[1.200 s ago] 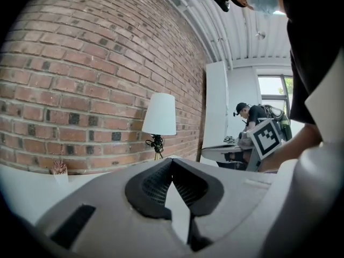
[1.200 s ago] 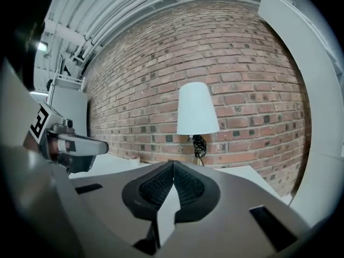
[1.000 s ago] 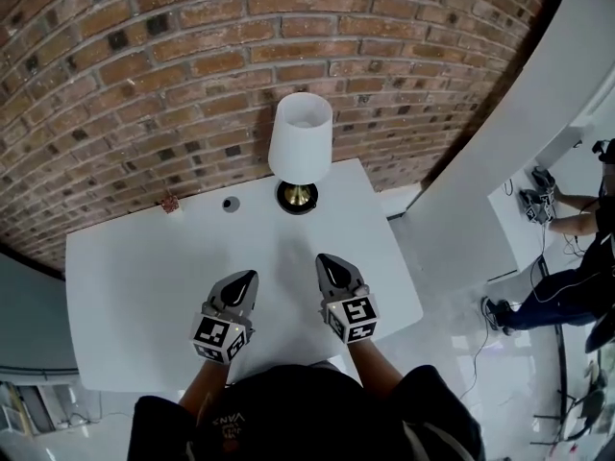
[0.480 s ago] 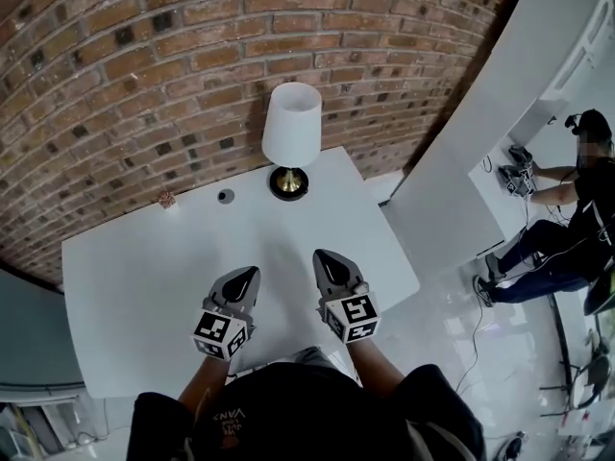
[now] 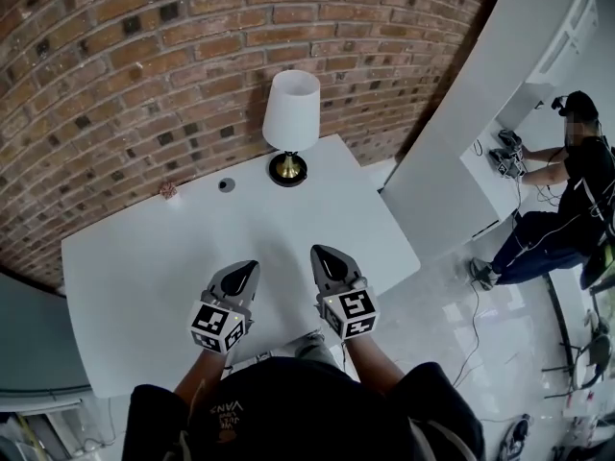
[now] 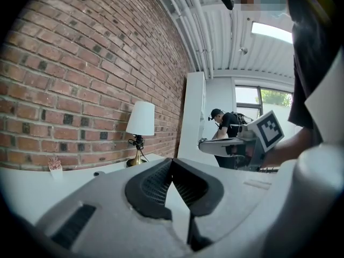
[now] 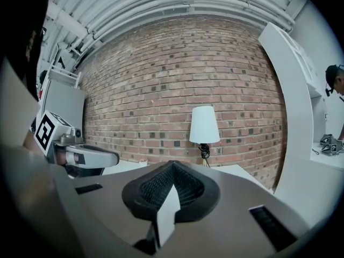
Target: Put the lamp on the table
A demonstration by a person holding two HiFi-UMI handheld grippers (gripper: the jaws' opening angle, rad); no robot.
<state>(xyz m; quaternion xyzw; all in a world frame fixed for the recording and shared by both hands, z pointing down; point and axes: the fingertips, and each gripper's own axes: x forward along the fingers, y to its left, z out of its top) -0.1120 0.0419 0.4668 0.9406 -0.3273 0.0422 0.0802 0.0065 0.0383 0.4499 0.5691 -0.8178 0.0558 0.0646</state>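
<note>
A lamp (image 5: 291, 113) with a white shade and a brass base stands upright at the far edge of the white table (image 5: 135, 267), close to the brick wall. It also shows as the lamp (image 6: 140, 123) in the left gripper view and the lamp (image 7: 204, 127) in the right gripper view. My left gripper (image 5: 247, 271) hovers over the table's near half, shut and empty. My right gripper (image 5: 322, 256) is beside it, also shut with nothing in it. Both are well short of the lamp.
A small dark round object (image 5: 226, 184) and a tiny pinkish item (image 5: 169, 190) lie near the table's far edge, left of the lamp. A white curved partition (image 5: 461, 133) rises to the right. A person (image 5: 567, 190) in black works at a counter beyond it.
The view has drifted, so the lamp sits higher and smaller in the picture. Both grippers keep their places over the near half of the table, still shut.
</note>
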